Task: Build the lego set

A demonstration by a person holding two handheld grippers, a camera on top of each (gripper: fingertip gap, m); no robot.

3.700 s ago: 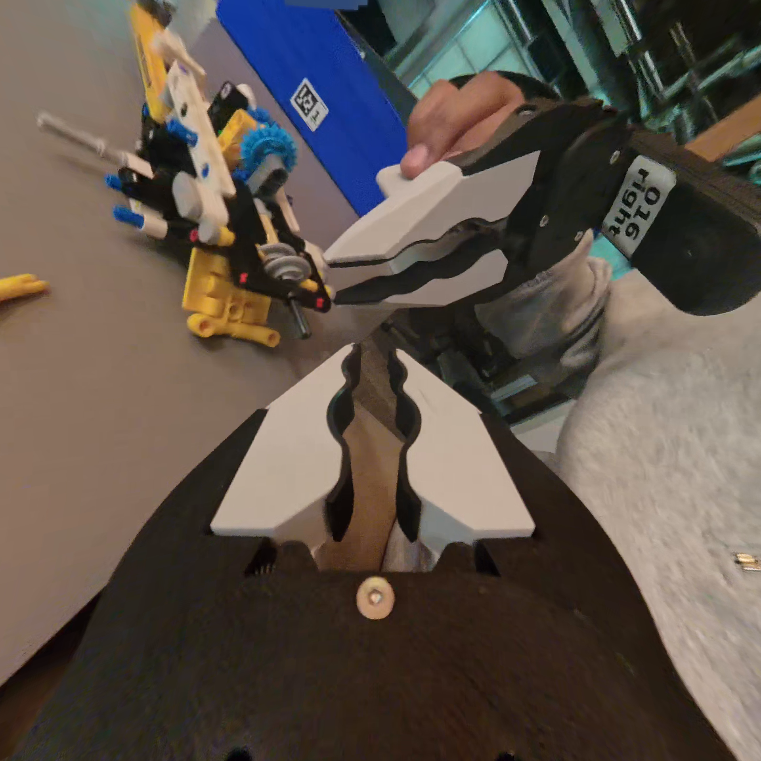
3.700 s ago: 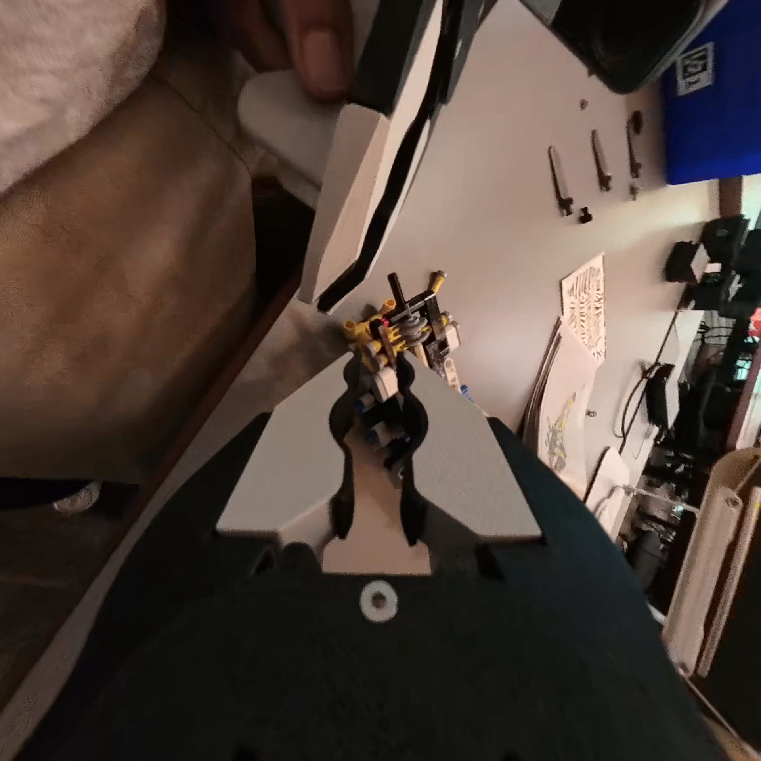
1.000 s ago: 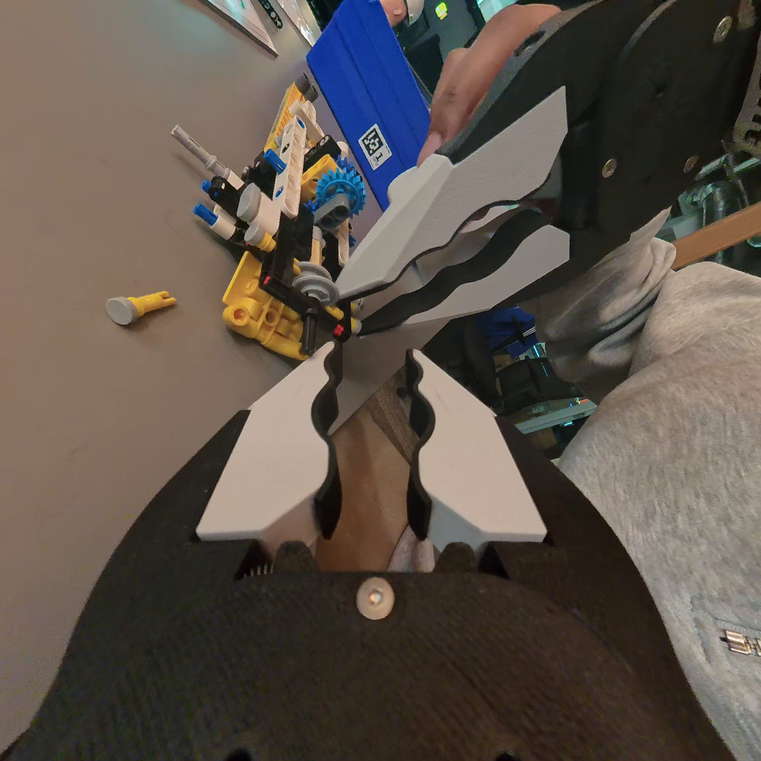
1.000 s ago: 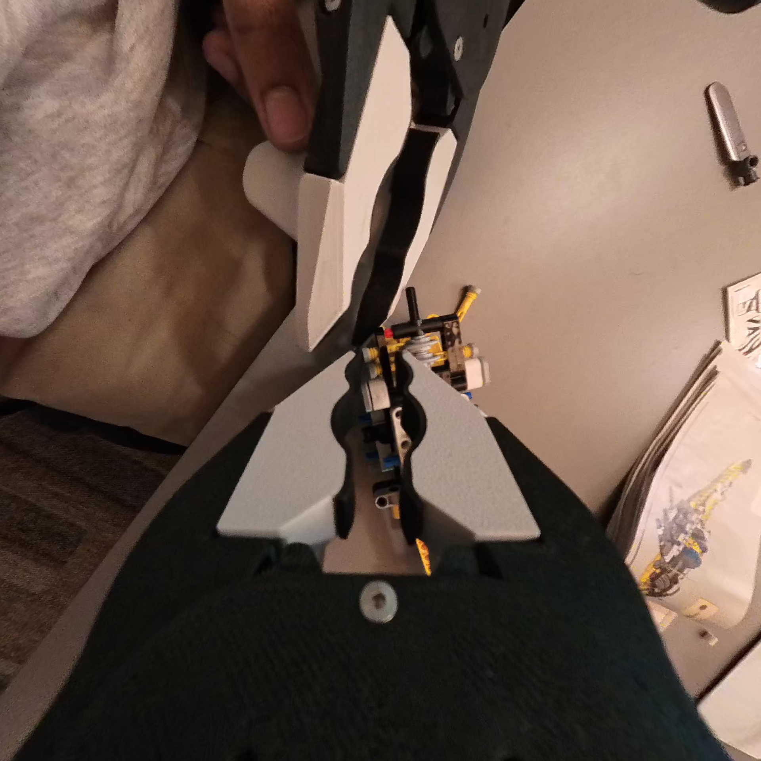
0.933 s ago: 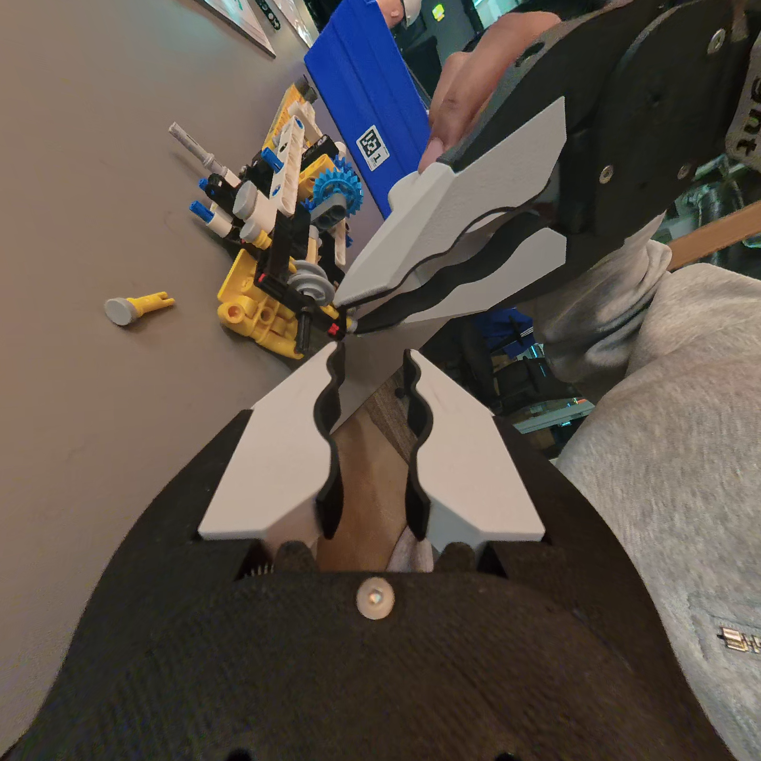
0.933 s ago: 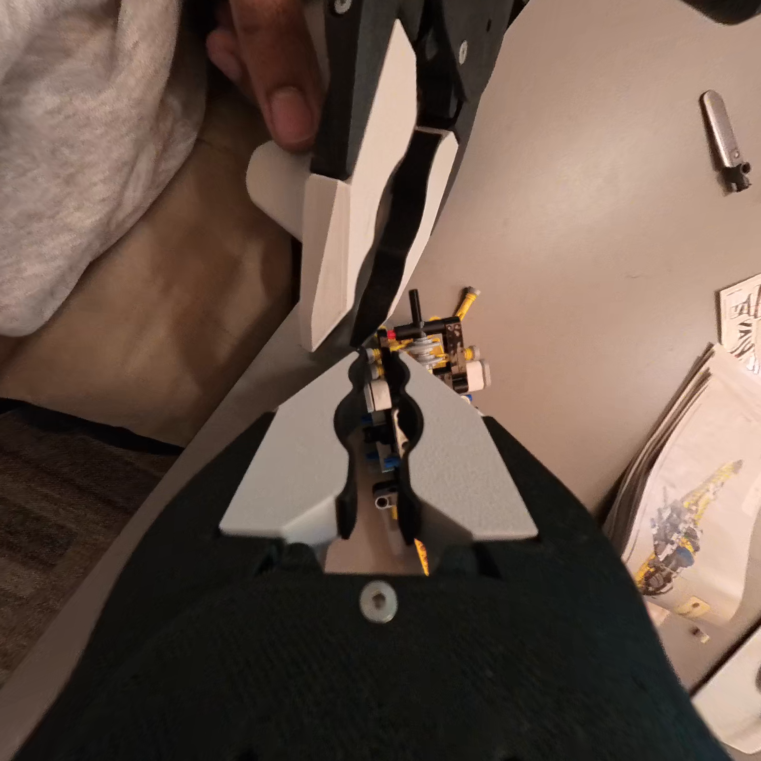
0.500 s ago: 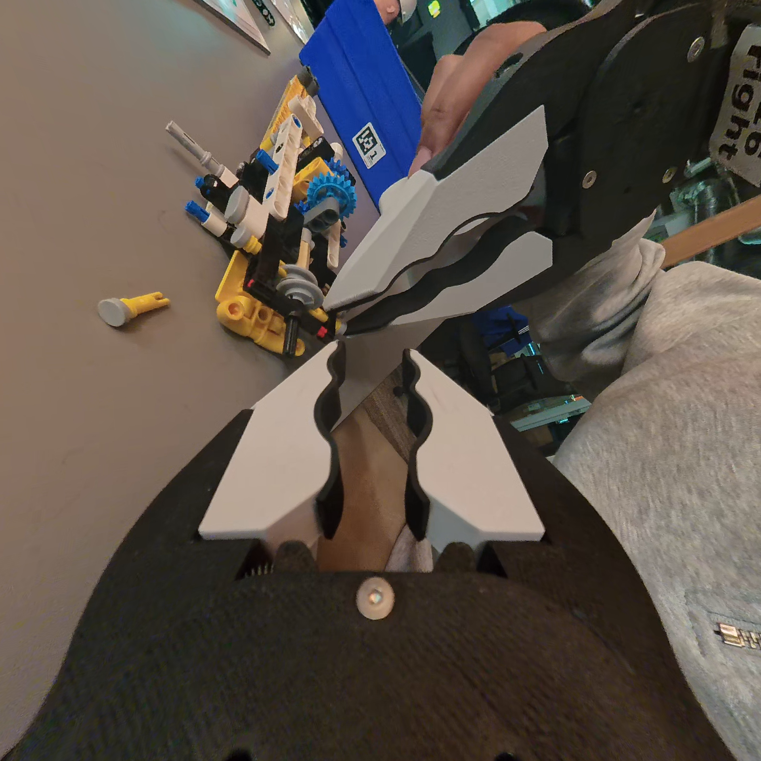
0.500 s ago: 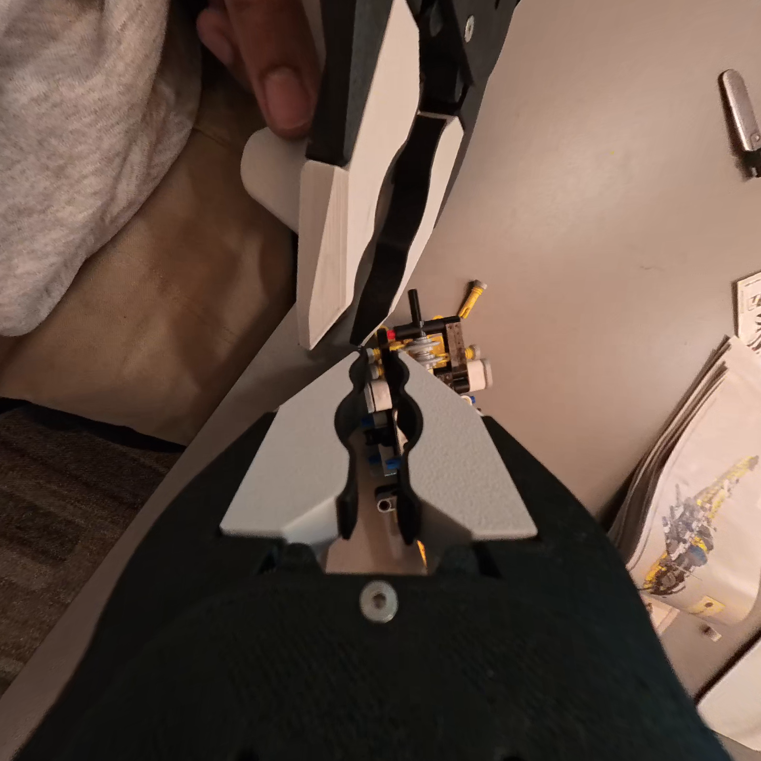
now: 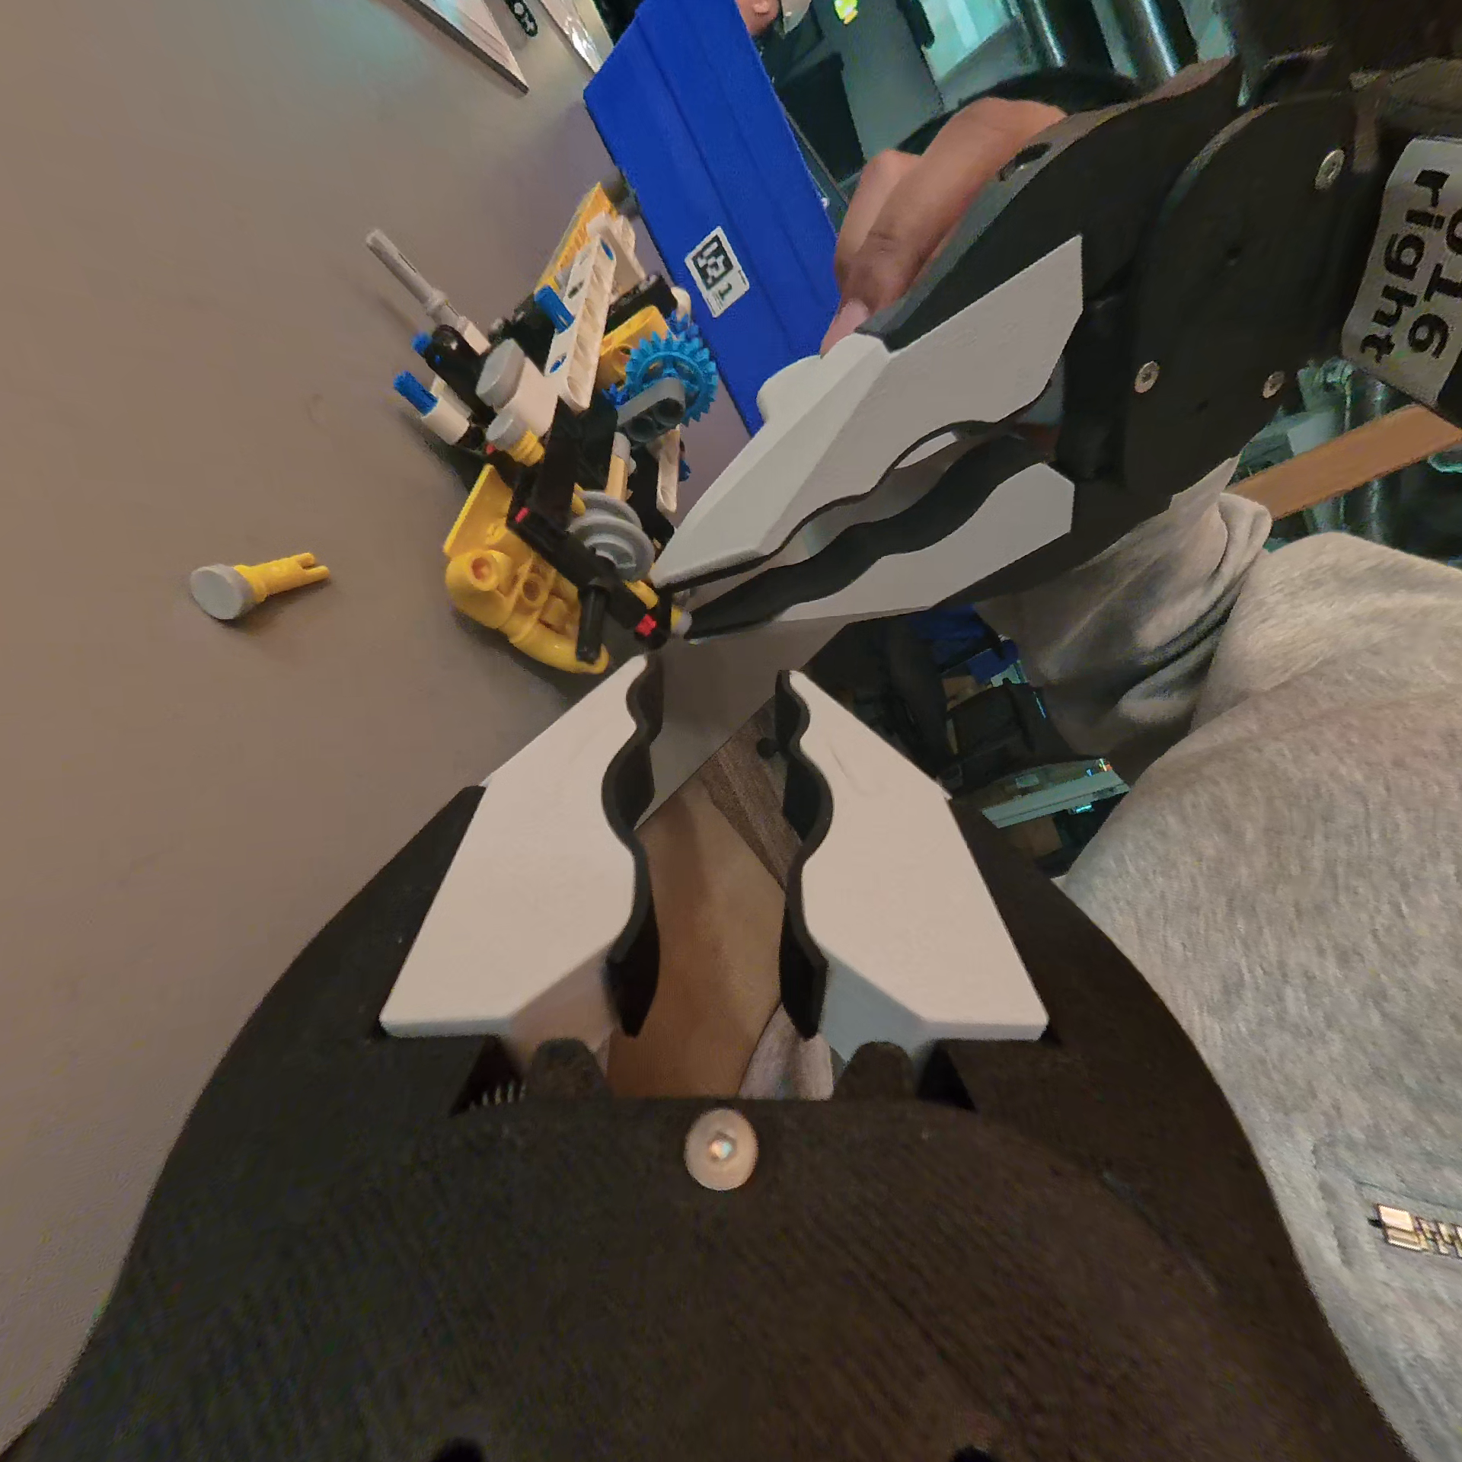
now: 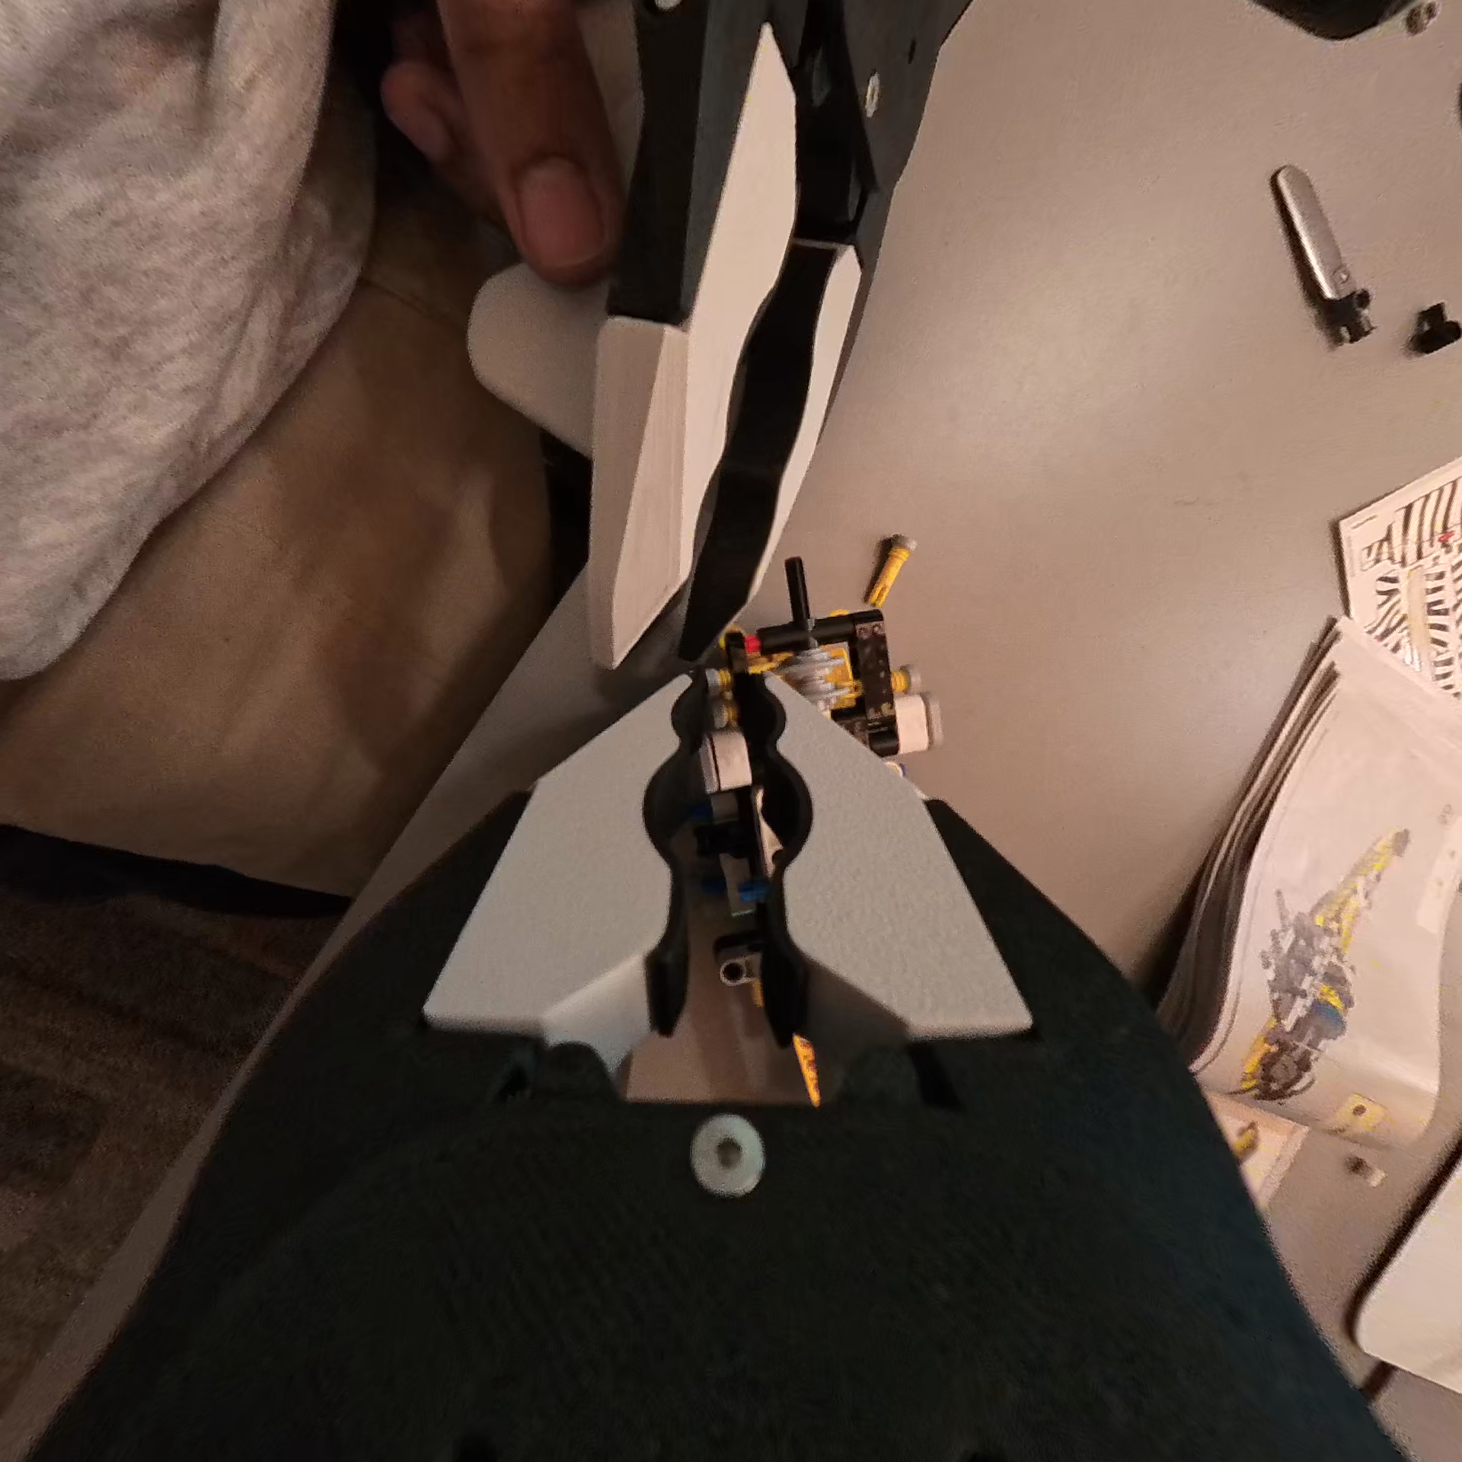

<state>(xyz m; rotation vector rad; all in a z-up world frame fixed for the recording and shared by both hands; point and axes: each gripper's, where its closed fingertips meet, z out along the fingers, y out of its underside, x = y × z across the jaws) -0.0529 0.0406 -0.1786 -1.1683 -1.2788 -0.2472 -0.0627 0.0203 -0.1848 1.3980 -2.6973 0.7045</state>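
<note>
A partly built lego model [image 9: 554, 475] of yellow, black, white and blue parts with a blue gear lies on the grey table [image 9: 158, 316] near its edge. My right gripper [image 10: 732, 684] is shut on the model's black frame [image 10: 815, 629] at its corner with the red pin. It also shows in the left wrist view [image 9: 672, 613]. My left gripper [image 9: 716, 680] is open and empty, its tips just short of that same corner. It shows in the right wrist view [image 10: 657, 657] coming in from above. A loose yellow pin with a grey head [image 9: 253, 581] lies left of the model.
A blue box [image 9: 712, 198] stands behind the model. Instruction booklets [image 10: 1305, 910] and a sticker sheet [image 10: 1416, 577] lie to the right, with a grey part [image 10: 1313, 237] and a small black piece [image 10: 1436, 328] farther off. The person's grey sleeve [image 9: 1266, 870] is beside the table edge. Both grippers' tips are close together, under 4 cm apart. From either gripper's tips it is about 30 cm to the small black piece [image 10: 1436, 328].
Since 3.7 s ago both grippers have closed in on the model's corner and my left jaws stand a little wider. Over the last second only small shifts.
</note>
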